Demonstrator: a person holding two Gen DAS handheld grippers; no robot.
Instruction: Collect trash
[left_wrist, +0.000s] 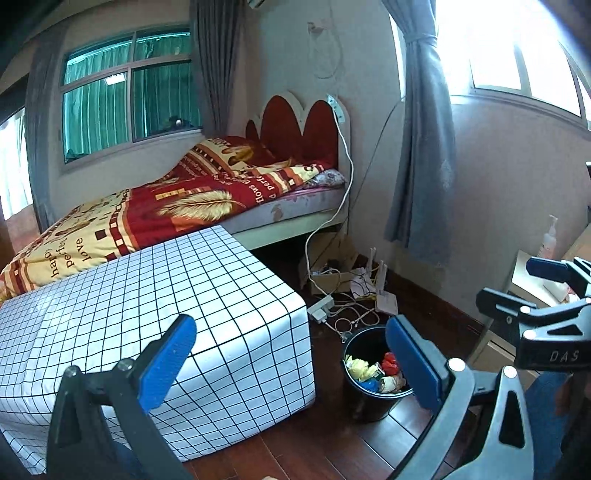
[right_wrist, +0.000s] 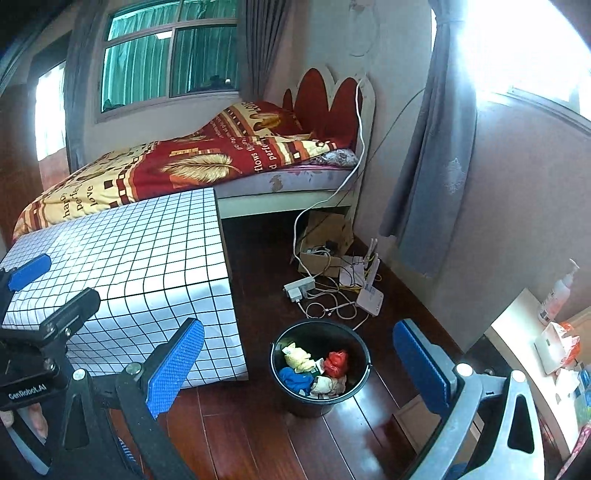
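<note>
I count one black bucket (right_wrist: 320, 397) holding four or five crumpled scraps (right_wrist: 334, 363), one checked table (right_wrist: 122, 254), one bed (right_wrist: 184, 166), one router (right_wrist: 370, 299), and two cardboard boxes (right_wrist: 328, 229).

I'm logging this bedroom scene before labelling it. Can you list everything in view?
bin: one, black, on the floor beside the table
trash: several crumpled pieces, yellow, red, blue, white, inside bin
table: one, white grid-checked cloth, in front of bed
bed: one, red-yellow quilt, under the window
router: one, white, on the floor with cables
pump bottle: one, pale, on the right counter
left gripper: blue pads, open, empty
right gripper: blue pads, open, empty
</note>
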